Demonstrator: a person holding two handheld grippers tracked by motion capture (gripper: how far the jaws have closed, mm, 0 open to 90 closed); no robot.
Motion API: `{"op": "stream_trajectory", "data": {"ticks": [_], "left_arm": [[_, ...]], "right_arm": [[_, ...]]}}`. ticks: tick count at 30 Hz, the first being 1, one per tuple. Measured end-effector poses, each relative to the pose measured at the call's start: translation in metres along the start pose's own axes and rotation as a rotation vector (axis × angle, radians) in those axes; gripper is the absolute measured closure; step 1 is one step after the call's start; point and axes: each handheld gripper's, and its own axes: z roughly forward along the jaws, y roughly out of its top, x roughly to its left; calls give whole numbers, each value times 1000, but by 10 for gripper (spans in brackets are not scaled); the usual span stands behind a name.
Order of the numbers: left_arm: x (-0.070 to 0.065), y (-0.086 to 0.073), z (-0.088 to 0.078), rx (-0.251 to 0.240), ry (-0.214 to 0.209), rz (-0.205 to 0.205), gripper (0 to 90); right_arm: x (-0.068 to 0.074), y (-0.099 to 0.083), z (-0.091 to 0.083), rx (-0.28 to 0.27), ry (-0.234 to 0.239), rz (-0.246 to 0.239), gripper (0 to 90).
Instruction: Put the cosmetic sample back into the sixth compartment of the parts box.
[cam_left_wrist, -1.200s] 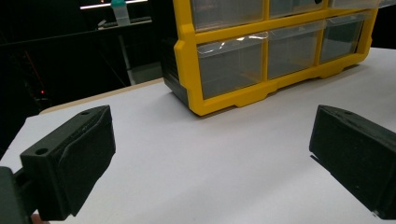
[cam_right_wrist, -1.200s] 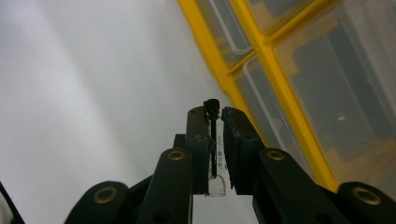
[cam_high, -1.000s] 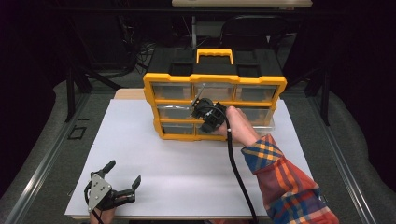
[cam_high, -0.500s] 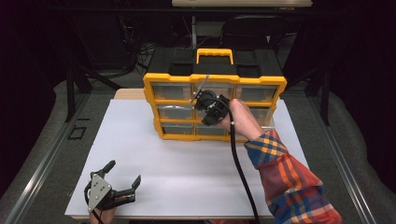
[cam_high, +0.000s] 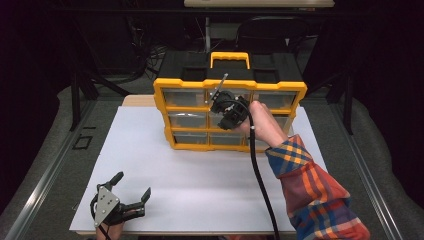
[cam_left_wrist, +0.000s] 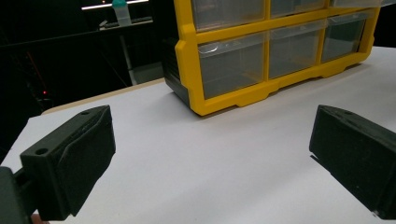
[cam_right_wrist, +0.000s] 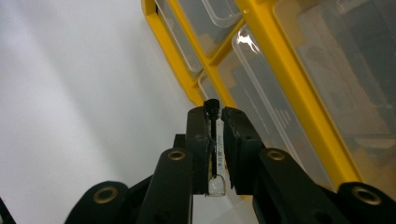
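- Drawer cabinet (cam_high: 190, 145) — yellow frame, clear drawers in three rows, black top with a yellow handle; it stands at the far middle of the white worktop (cam_high: 200, 185), front toward the person.
- Right gripper (cam_high: 226, 102) — held up against the cabinet front, at the upper rows of drawers near the middle column. Its jaws are closed almost fully on a thin tube (cam_right_wrist: 215, 154).
- Thin tube — clear glass or plastic with a dark cap. In the right gripper view it stands lengthwise between the jaws, cap end just past the tips toward the cabinet, rounded clear end back toward the gripper body. In the high view a slim rod pokes up and away from the gripper toward the cabinet's top edge.
- Key relation — the tube's long axis runs along the jaws and points at the drawer fronts, which lie just ahead of the cap; whether it touches them cannot be told. By this reading, the right hand is the working one.
- Left gripper (cam_high: 131, 192) — rests low at the near left corner of the worktop, well apart from the cabinet, jaws spread wide with nothing between them.
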Motion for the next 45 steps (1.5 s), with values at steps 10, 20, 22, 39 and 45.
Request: {"op": "stream_trajectory", "data": {"ticks": [10,20,22,39,45], "left_arm": [[0,0,0,-1,0,2,2],[0,0,0,0,0,1,2],[0,0,0,0,1,1,2],[0,0,0,0,0,0,2],[0,0,0,1,1,1,2]], "right_arm": [[-4,2,-11,-16,-21,-4,808],[-11,-2,-25,-28,-45,9,808],[-13,-3,-28,-31,-49,10,808],[-30,-19,-47,-14,-66,50,808],[-35,-27,-52,-1,-73,63,808]]}}
